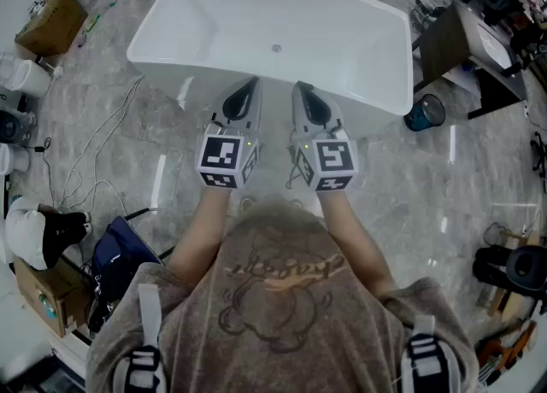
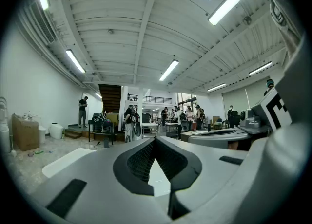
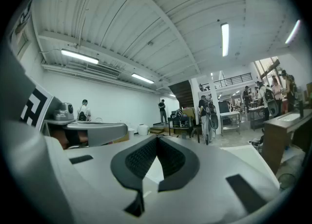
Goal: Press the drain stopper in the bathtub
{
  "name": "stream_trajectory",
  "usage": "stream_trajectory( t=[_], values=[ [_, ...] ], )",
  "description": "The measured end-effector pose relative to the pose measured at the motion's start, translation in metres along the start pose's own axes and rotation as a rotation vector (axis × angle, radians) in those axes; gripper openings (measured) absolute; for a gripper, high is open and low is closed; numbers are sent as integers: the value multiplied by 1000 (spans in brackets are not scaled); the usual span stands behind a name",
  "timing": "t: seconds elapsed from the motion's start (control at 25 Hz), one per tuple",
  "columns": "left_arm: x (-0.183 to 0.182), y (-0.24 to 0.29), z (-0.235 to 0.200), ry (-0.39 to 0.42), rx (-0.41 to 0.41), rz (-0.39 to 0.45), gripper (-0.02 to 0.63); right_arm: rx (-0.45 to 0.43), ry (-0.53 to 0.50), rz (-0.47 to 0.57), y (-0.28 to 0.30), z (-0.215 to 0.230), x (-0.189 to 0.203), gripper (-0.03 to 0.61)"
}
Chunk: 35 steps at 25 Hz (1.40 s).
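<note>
The left gripper (image 1: 251, 84) and right gripper (image 1: 302, 87) are hanging clenched and empty, side by side over the bathtub (image 1: 359, 41) near rim, probably readying a reach; the drain stopper (image 1: 276, 48) is sitting well ahead on the tub floor, untouched

Bathtub (image 1: 342, 45) — glossy, smooth white; floor (image 1: 427, 195) — polished grey stone; cardboard box (image 1: 51, 20) matt brown.

Left gripper (image 1: 252, 83) and right gripper (image 1: 301, 86) closed, side by side.
</note>
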<state>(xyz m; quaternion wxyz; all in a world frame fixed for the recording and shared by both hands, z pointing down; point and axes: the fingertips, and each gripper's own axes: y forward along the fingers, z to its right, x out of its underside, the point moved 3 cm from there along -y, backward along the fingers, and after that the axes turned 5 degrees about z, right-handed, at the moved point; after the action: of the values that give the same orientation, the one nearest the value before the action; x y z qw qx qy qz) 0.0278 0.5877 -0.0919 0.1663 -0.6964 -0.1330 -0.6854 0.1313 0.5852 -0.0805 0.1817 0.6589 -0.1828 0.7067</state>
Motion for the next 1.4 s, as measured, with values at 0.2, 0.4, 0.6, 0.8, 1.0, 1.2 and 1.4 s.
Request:
stream_trajectory(
  t=[0.2, 0.4, 0.6, 0.8, 1.0, 1.2, 1.4],
  values=[
    [4, -6, -10, -11, -5, 2, 3, 7, 8, 5, 3, -10, 5, -2],
    [4, -14, -21, -15, 8, -4, 3, 24, 35, 33, 7, -21, 3, -2],
    [10, -21, -39, -3, 41, 0, 3, 42, 41, 38, 15, -35, 11, -2],
    [14, -27, -59, -4, 77, 2, 3, 79, 35, 46, 19, -50, 17, -2],
    [19, -25, -75, -11, 97, -4, 3, 119, 49, 42, 28, -50, 24, -2],
    [23, -7, -82, -14, 118, -4, 3, 129, 52, 40, 45, -43, 28, -2],
    [33, 20, -87, -14, 133, -5, 3, 122, 52, 39, 69, -29, 36, -2]
  ],
)
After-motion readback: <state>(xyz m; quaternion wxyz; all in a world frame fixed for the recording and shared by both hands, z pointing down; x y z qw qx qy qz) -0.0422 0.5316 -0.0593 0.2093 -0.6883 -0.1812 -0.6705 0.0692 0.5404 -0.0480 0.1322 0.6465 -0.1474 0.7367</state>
